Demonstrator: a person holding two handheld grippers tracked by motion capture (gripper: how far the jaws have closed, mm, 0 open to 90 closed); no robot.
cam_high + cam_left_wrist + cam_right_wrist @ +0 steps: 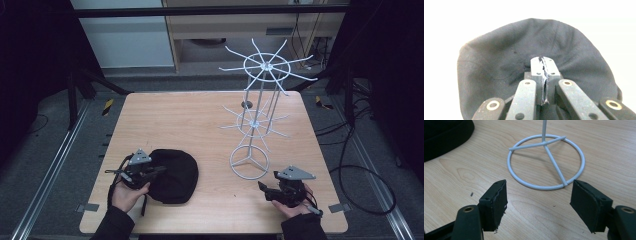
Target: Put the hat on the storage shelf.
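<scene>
A black fabric cap [175, 175] lies on the wooden table [200, 115] at the front left. My left gripper [159, 171] reaches onto its left edge. In the left gripper view the cap [499, 57] puckers around the left gripper [544, 61], whose jaws are pressed together on the fabric. A white wire rack [255, 120] with two tiers of spoke arms stands right of centre on a ring base [249, 162]. My right gripper [262, 189] rests open near the front right. The right gripper [539, 192] has bare wood between its jaws, just short of the ring base [546, 160].
In the right gripper view the cap's edge [444, 135] shows at the top left. Bare wood stretches across the back left of the table. Dark stand legs [90, 82] and cables [360, 165] lie on the floor around it.
</scene>
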